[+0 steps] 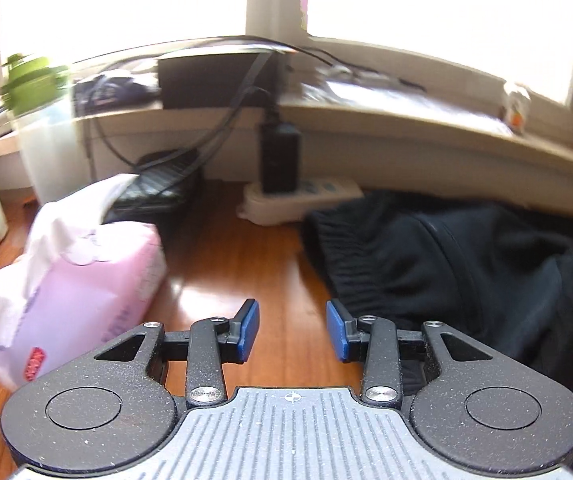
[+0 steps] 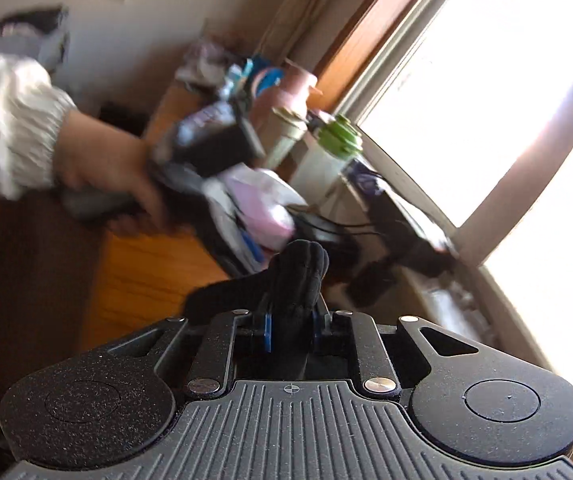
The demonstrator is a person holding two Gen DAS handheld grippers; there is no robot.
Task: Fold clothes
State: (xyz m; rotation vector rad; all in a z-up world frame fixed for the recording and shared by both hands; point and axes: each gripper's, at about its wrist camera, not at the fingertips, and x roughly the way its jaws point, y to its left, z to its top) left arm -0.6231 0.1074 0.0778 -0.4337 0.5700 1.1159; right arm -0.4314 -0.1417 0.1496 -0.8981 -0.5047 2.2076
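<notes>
A bunched fold of the black garment (image 2: 300,276) is pinched between the blue pads of the right hand-held gripper (image 2: 290,330), jaws nearly closed w/ only the cloth's thickness between them; the fabric is squeezed into a ribbed knob sticking up past the fingertips, prob. so 1 corner or edge can be lifted clear of the bench (image 1: 226,256) for a fold. The left hand-held gripper (image 1: 292,330) is held part-open, nothing between its 2 blue pads (image 1: 248,330), hovering over bare wood just beside the garment's gathered hem (image 1: 350,264) — likely positioned to take a 2nd hold. The garment's bulk is seen lying crumpled on the bench at right in the left wrist view, close to the wall ledge. Material: soft, matte, thick knit or fleece, w/ an elasticated ribbed band; it is expected to drape and sag, not hold shape. The bench is glossy orange-brown wood, reflections visible. A pink tissue pack (image 1: 86,288), soft plastic wrap w/ white tissue pulled up, is sat left of the gripper; a white power strip (image 1: 306,196) w/ black adapter is placed by the wall. A hand (image 2: 106,168) w/ a pale gathered sleeve is seen blurred, gripping the other tool's handle.
</notes>
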